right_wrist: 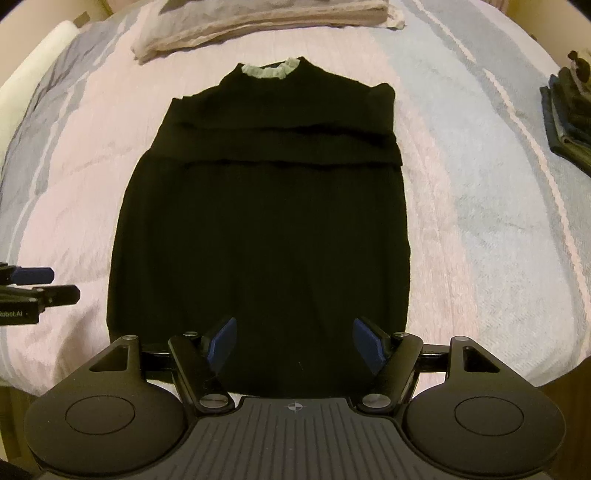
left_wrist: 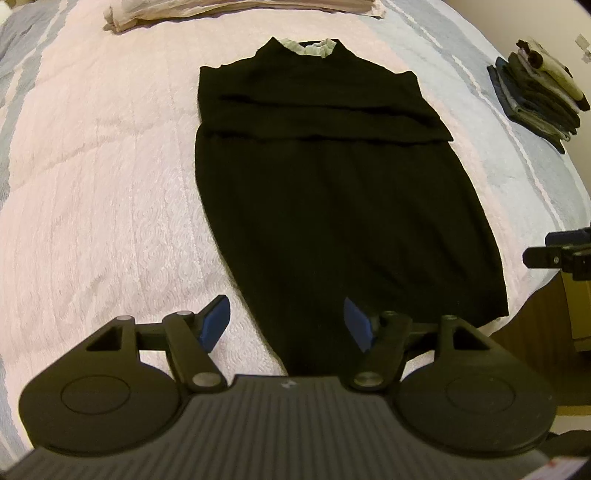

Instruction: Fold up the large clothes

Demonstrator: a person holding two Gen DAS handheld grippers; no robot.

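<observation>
Now both the left gripper (left_wrist: 286, 319) and right gripper (right_wrist: 294, 338) stand wide and empty above the hem of the black garment (right_wrist: 266, 229). Probably a pinch catches only the top layer, so the sleeves folded across the chest slide open when lifted.

The black garment (right_wrist: 258, 229) has its near hem hidden behind the right tongs (right_wrist: 294, 345) in the right wrist view, and its folds vanish in its own darkness. The beige folded bedding (left_wrist: 236, 11) at the bed's far end is cut off by the top edge. The stack of folded clothes (right_wrist: 570, 107) runs off the right edge. In the right wrist view, only the tips of the left tongs (right_wrist: 44, 284) enter from the left edge.
</observation>
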